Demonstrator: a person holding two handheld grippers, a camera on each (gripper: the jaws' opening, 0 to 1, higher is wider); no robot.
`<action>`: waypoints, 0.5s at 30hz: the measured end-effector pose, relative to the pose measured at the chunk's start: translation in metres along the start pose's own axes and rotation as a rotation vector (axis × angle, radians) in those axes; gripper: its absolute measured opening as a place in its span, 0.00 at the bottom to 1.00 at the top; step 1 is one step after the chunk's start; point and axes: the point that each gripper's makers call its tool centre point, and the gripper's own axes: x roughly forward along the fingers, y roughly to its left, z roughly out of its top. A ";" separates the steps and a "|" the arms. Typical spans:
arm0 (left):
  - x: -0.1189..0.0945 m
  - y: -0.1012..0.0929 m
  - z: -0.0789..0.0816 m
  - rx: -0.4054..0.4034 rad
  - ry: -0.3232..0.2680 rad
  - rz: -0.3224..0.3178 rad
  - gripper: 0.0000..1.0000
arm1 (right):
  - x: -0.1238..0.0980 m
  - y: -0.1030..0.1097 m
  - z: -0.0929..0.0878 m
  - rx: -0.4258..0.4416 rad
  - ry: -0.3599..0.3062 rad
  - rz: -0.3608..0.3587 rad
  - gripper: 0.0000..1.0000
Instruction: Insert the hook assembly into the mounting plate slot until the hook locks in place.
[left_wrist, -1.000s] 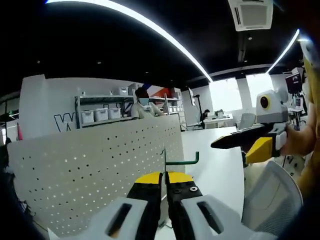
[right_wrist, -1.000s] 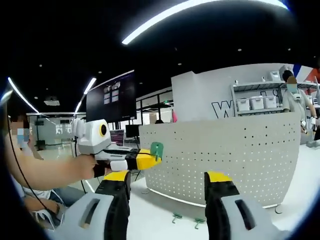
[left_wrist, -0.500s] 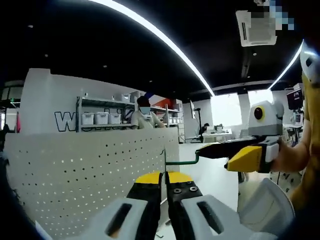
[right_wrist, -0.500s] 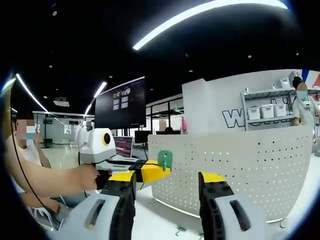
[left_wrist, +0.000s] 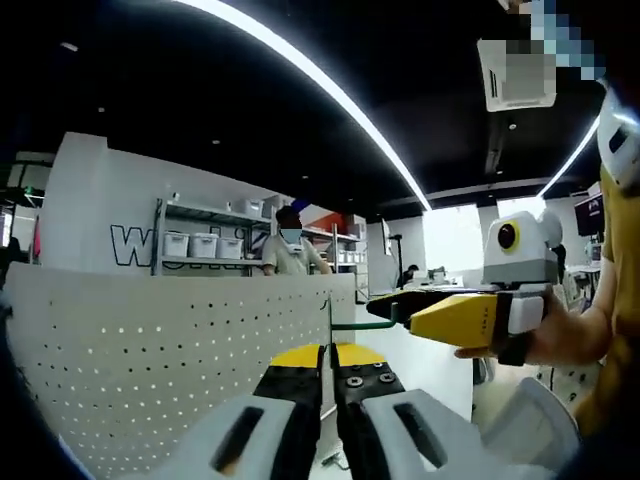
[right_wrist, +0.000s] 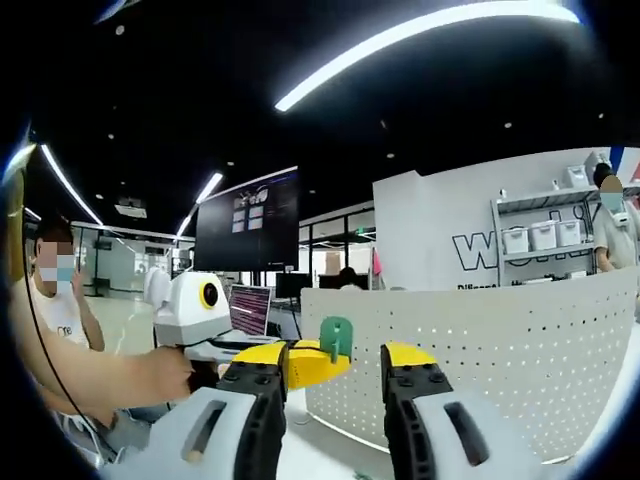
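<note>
In front of the white pegboard (left_wrist: 170, 350), my left gripper (left_wrist: 328, 352) was clenched on the green hook (left_wrist: 360, 322), short of the holes. My right gripper (right_wrist: 335, 362) hung released beside it. I judged the prongs should go in square.

Both grippers (left_wrist: 330, 352) (right_wrist: 335, 362) have white bodies and black, yellow-tipped jaws.

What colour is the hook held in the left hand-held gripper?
Green; the thin metal hook shows best in the left gripper view, pinched by the left hand-held gripper.
</note>
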 end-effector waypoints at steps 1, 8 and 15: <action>0.000 0.000 0.001 -0.014 -0.010 -0.003 0.02 | 0.001 0.000 0.000 -0.008 0.001 -0.001 0.33; 0.002 0.001 0.001 -0.067 -0.036 -0.003 0.02 | 0.005 0.002 0.000 -0.018 -0.001 0.002 0.31; 0.004 -0.001 0.003 -0.065 -0.043 -0.010 0.02 | 0.006 0.001 0.001 -0.031 -0.004 -0.008 0.24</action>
